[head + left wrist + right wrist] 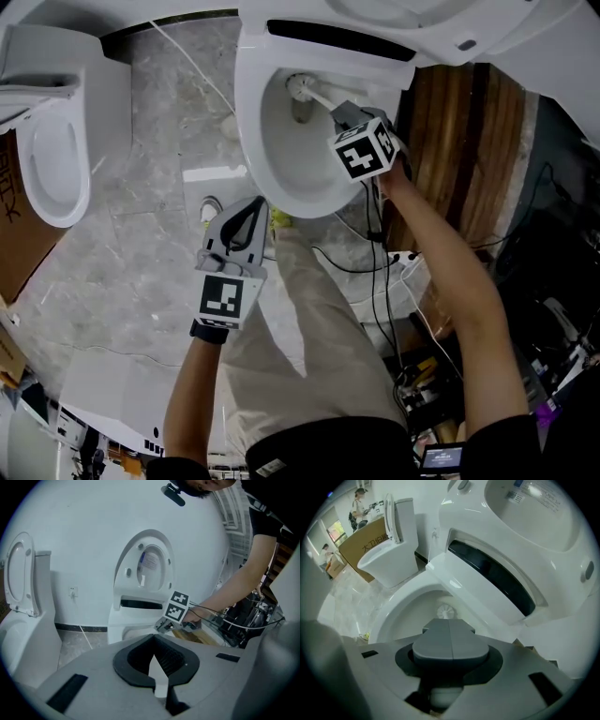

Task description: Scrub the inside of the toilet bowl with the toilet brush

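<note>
right gripper (pixel 345 114) clamped on toilet brush (pixel 305 89) handle above toilet bowl (pixel 281 169) rim | brush head at bowl's back wall | left gripper (pixel 246 220) closed, empty, outside bowl | risk: handle may twist in the jaws under scrubbing pressure

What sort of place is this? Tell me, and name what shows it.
Probably a workshop or test space, not a home bathroom: a toilet with a brush in it, a second toilet close by, a cardboard box beside that, and loose cables on the floor.
</note>
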Motion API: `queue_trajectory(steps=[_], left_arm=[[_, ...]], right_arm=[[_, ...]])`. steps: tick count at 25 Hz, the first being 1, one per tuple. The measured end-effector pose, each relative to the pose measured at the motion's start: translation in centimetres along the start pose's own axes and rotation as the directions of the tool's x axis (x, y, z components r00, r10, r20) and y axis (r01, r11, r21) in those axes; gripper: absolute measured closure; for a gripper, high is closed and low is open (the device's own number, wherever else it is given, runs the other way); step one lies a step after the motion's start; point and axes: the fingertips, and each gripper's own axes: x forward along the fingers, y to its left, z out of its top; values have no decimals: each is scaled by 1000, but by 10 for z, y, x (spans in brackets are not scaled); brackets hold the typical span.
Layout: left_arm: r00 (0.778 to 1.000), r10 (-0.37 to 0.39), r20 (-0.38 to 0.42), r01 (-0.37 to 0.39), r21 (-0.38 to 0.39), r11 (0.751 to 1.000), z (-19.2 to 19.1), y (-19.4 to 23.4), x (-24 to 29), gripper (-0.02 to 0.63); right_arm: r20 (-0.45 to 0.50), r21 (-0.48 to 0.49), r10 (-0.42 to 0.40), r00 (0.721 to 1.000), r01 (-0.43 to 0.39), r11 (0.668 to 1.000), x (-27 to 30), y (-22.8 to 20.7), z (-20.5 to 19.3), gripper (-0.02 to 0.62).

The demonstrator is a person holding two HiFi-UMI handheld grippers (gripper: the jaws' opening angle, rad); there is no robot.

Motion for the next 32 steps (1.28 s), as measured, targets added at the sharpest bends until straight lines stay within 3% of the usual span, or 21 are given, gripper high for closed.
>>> queue_trajectory(steps=[10, 18, 22, 25, 29, 32], left_arm=[[1000, -12, 11, 12, 5, 1000, 7, 0, -5, 589], [1000, -19, 10, 19, 14, 1000, 8, 12, -19, 589], [1000, -23, -8, 24, 36, 999, 1, 18, -27, 589], [1000, -16, -2, 16, 26, 1000, -1, 19, -32, 589], [1000, 4, 12, -4, -1, 1000, -6, 12, -34, 589], [1000, 8, 9, -8, -10, 1000, -14, 11, -35, 589]], right_arm=[[-82, 4, -83, 993, 84, 996, -15, -25, -49, 434], [-153, 2, -118, 981, 120, 993, -35, -13, -86, 434], [-210, -110, -100, 973, 78, 991, -57, 27, -89, 434], [-153, -222, -55, 987, 20, 975, -67, 59, -83, 434], [-122, -363, -32, 992, -15, 932, -39, 80, -73, 434], [-111, -399, -7, 994, -38, 916, -10, 98, -56, 435]])
